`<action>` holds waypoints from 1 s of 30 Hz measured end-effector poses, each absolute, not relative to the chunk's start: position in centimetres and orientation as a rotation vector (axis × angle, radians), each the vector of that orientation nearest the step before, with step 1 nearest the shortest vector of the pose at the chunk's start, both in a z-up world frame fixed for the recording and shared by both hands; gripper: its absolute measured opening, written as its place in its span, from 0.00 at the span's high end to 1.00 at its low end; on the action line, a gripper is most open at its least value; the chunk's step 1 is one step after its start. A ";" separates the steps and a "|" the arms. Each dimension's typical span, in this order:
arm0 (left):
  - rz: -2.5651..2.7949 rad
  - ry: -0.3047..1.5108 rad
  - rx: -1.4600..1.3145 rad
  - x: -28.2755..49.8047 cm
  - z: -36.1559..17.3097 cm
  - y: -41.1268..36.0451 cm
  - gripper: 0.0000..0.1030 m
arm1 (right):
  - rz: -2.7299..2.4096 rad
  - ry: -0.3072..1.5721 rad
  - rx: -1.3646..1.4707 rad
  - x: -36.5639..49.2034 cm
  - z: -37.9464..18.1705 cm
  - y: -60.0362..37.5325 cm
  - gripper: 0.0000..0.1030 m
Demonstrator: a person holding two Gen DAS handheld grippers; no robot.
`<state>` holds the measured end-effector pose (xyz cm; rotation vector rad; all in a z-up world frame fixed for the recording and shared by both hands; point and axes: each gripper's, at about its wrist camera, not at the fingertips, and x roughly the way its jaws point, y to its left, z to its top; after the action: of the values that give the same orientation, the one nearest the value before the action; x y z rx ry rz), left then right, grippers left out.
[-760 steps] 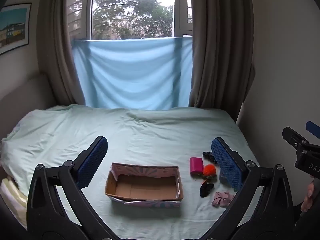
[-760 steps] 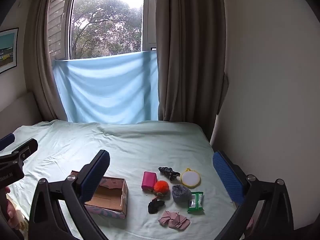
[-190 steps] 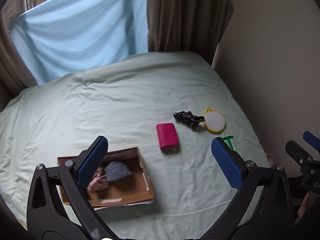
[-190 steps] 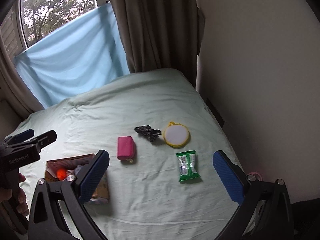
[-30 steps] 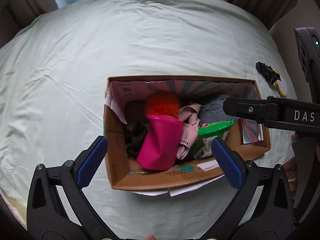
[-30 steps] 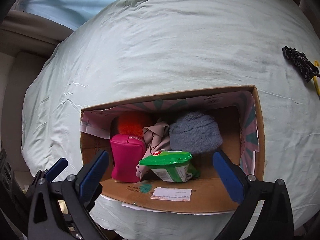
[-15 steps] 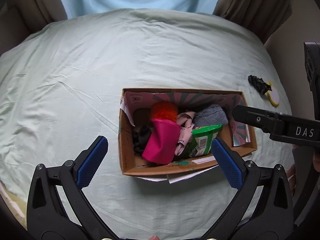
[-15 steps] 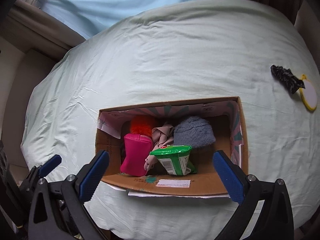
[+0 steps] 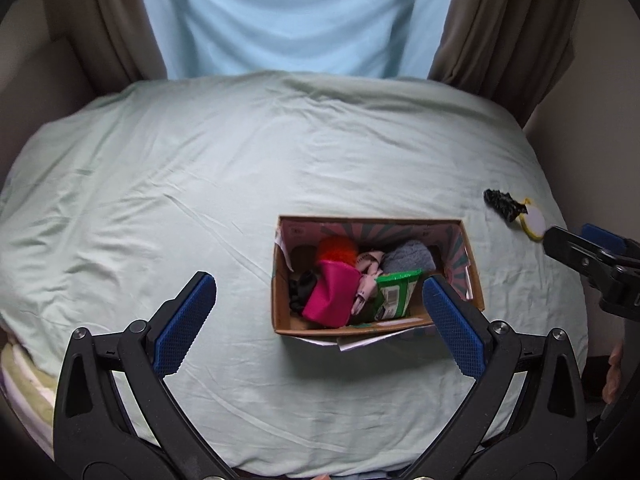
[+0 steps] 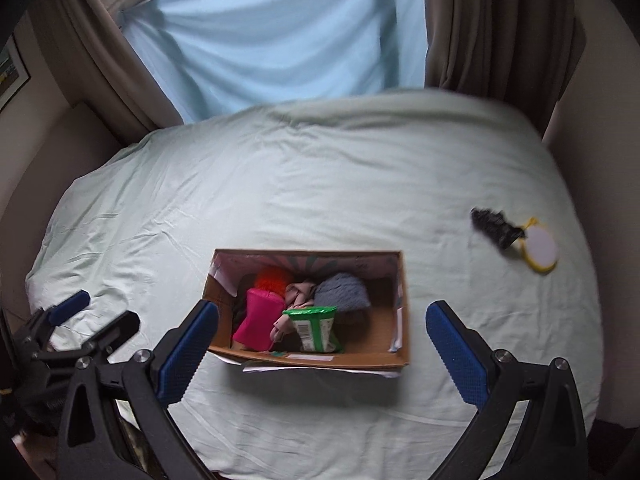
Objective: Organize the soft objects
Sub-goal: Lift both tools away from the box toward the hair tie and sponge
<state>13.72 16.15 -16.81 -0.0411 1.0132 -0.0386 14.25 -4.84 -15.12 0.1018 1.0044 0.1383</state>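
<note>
An open cardboard box (image 9: 280, 292) (image 10: 316, 360) sits on the pale green bed. It holds a pink pouch (image 9: 330, 300) (image 10: 260, 320), an orange pompom (image 9: 336, 249) (image 10: 274, 276), a grey fuzzy item (image 9: 408, 258) (image 10: 342, 292), a green wipes pack (image 9: 394, 294) (image 10: 316, 328), pale pink fabric (image 9: 368, 268) and a dark item (image 9: 300, 286). My left gripper (image 9: 316, 320) is open and empty, above the box's near side. My right gripper (image 10: 320, 344) is open and empty, above the box's front edge. A black scrunchie (image 9: 500, 204) (image 10: 492, 226) and a yellow-rimmed round mirror (image 9: 534, 222) (image 10: 540, 248) lie on the bed to the right.
The bed sheet (image 9: 200, 184) spreads wide around the box. Brown curtains (image 10: 492, 24) and a light blue cloth (image 9: 296, 16) hang at the far side. A wall (image 10: 612, 80) runs close along the bed's right edge. Folded bedding (image 9: 24, 384) shows at the lower left.
Both grippers have pulled back and up from the box, so it looks smaller and more of the bed shows. The box contents have not moved.
</note>
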 end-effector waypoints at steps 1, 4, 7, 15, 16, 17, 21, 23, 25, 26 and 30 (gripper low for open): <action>-0.034 1.000 -0.036 13.5 -16.2 16.1 0.00 | 0.123 0.980 0.088 13.6 -14.2 -5.3 0.00; -0.020 0.951 -0.007 12.4 -13.9 15.8 0.00 | 0.099 0.934 0.076 11.9 -12.3 -6.6 0.00; -0.011 0.913 -0.004 11.4 -11.8 15.2 0.00 | 0.074 0.875 0.068 10.2 -10.7 -8.0 0.00; 0.033 0.833 -0.044 9.1 -8.1 11.7 0.00 | 0.029 0.765 0.111 7.1 -8.0 -14.6 0.00; 0.029 0.831 -0.046 9.0 -7.9 10.9 0.00 | 0.023 0.759 0.112 7.0 -7.8 -15.6 0.00; 0.019 0.828 -0.049 9.0 -7.7 10.1 0.00 | 0.016 0.757 0.112 7.0 -7.7 -16.4 0.00; -0.012 0.825 -0.036 9.8 -7.6 6.1 0.00 | -0.007 0.751 0.125 7.4 -7.6 -20.6 0.00; -0.036 0.822 -0.032 10.5 -7.6 3.7 0.00 | -0.013 0.751 0.131 7.8 -7.9 -22.7 0.00; -0.056 0.822 -0.026 11.2 -7.8 1.3 0.00 | -0.023 0.758 0.128 8.4 -8.3 -24.5 0.00; -0.069 0.826 -0.021 11.8 -7.9 -0.2 0.00 | -0.025 0.762 0.126 8.9 -8.5 -25.6 0.00; -0.112 0.837 0.000 14.0 -8.8 -5.0 0.00 | -0.027 0.786 0.114 10.8 -9.9 -29.5 0.00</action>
<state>14.05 -4.98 -8.83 -0.0002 0.8371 -0.1116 10.77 -29.54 -9.86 0.1136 0.7859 -0.0266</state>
